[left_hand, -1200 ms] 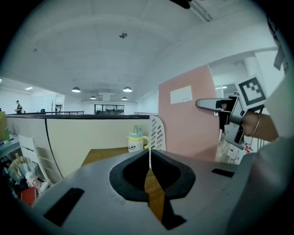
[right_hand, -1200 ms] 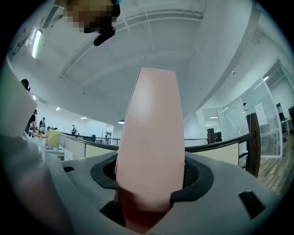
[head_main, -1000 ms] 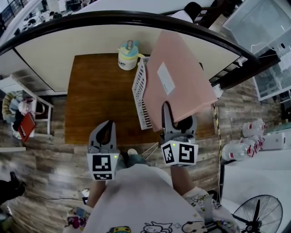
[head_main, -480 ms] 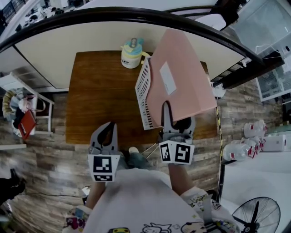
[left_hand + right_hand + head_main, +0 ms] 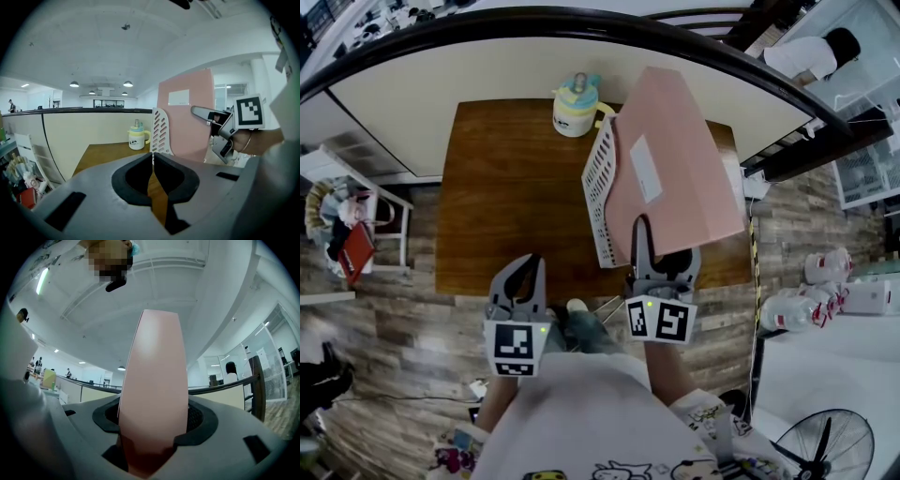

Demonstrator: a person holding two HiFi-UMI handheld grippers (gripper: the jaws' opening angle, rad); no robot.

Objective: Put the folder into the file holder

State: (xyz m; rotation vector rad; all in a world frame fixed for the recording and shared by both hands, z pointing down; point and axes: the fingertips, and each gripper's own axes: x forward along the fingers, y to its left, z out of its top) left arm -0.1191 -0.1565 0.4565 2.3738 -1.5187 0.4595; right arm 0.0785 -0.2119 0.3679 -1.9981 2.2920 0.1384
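The left gripper (image 5: 521, 272), jaws pressed together on nothing, waits by the table's (image 5: 487, 216) 6 o'clock edge, free to steady the white file holder (image 5: 598, 187) standing right of centre. The pink folder (image 5: 675, 169), pinched at its near edge by the right gripper (image 5: 661, 258), is held tilted at the holder's 3 o'clock side; best square its lower edge to a slot before lowering, as the table's right edge looks close

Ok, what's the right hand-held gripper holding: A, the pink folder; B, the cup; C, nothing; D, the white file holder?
A: the right hand-held gripper has its jaws shut on the pink folder, which stands up between them in the right gripper view.
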